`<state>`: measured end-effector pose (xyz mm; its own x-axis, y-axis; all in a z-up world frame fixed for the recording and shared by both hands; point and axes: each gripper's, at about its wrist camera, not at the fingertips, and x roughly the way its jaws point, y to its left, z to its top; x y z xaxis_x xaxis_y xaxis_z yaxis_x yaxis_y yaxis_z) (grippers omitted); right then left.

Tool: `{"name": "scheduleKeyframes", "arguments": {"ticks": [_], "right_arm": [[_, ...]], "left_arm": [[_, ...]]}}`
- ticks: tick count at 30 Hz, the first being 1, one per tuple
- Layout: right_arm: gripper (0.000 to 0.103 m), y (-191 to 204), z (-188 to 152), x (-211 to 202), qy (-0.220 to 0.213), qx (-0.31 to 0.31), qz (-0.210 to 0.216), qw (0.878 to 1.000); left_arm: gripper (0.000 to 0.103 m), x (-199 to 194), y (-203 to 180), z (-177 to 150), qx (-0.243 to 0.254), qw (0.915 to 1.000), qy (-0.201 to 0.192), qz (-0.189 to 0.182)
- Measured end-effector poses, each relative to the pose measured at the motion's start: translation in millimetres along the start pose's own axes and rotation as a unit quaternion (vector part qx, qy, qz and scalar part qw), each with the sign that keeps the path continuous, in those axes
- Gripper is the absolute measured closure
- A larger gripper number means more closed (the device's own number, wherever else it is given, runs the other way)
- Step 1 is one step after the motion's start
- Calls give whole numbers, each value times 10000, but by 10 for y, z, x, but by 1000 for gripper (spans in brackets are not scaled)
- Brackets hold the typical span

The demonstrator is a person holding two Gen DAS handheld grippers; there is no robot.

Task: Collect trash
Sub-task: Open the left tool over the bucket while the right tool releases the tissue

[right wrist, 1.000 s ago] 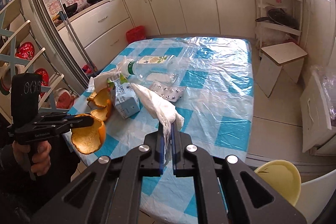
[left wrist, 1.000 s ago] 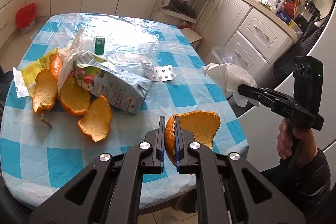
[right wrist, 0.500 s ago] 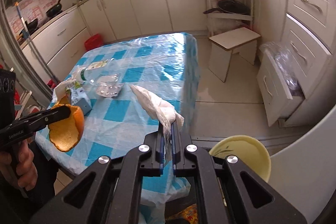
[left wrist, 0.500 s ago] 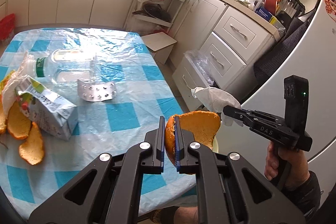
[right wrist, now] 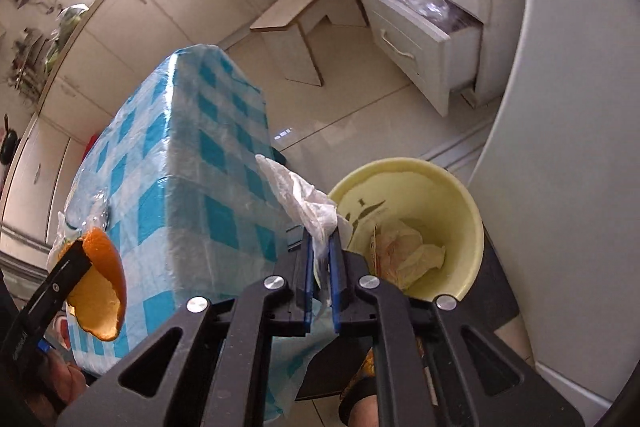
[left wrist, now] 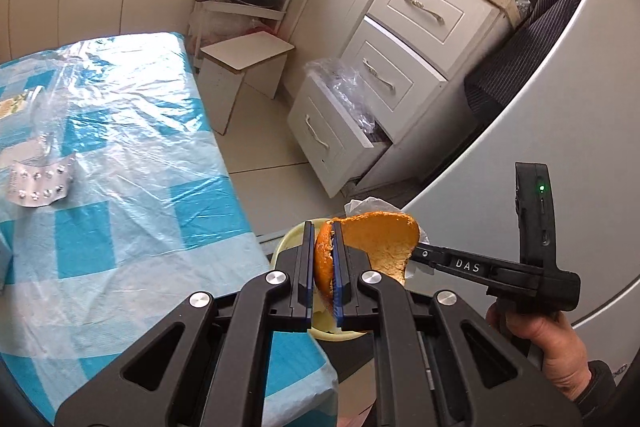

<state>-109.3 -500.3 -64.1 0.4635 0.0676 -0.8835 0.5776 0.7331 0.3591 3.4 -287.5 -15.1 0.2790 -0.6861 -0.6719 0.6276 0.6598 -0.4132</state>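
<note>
My left gripper [left wrist: 322,227] is shut on a curved piece of orange peel [left wrist: 380,239], held off the table's right end above the yellow bin [left wrist: 288,239]. In the right wrist view my right gripper [right wrist: 320,231] points steeply down beside the rim of the yellow bin [right wrist: 452,195]. A white tissue [right wrist: 296,195] sticks up from between its blue pads, and the jaws are opening slightly. Crumpled paper lies in the bin's bottom. The orange peel [right wrist: 104,291] hangs at that view's left edge.
The table with a blue checked cloth [left wrist: 120,187] holds a silver blister pack [left wrist: 40,183] and clear plastic at the left. A small white stool [left wrist: 244,63], an open drawer [left wrist: 340,135] with plastic bags and a white fridge [left wrist: 580,107] stand around the bin.
Both grippers swung right, off the table to the bin, each keeping its piece. The right one rolled and tipped down over the bin, and its pads parted a little.
</note>
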Motion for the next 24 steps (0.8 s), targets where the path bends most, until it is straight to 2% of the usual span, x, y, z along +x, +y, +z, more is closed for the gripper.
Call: {"name": "scheduleKeyframes", "arguments": {"ticks": [1,3,5,7,10,16,18,20,24], "right_arm": [[93,-48,3,16,32,126,38,9999],[83,-135,11,27,21,372,54,9993],[65,-191,24,17,-35,542,48,9985],[56,-252,38,-18,-157,731,27,9972],[55,-302,77,-144,-497,936,72,9943],[44,-181,158,-579,-1465,818,335,9853],[43,-132,181,-693,-1692,725,414,9820],[42,-80,205,-751,-1827,646,462,9800],[42,-60,251,-781,-1902,642,577,9779]], "left_arm": [[96,84,-46,-6,27,10000,53,9],[96,266,-144,-22,86,9998,170,20],[96,406,-202,-49,120,9996,267,45],[96,529,-235,-82,133,9992,357,89],[96,708,-272,-131,140,9985,500,183],[95,1032,-411,-213,285,9960,789,315],[85,1202,-469,-213,320,9940,981,352],[54,1328,-519,-204,308,9925,1121,368],[49,1316,-595,-174,274,9937,1072,172]]}}
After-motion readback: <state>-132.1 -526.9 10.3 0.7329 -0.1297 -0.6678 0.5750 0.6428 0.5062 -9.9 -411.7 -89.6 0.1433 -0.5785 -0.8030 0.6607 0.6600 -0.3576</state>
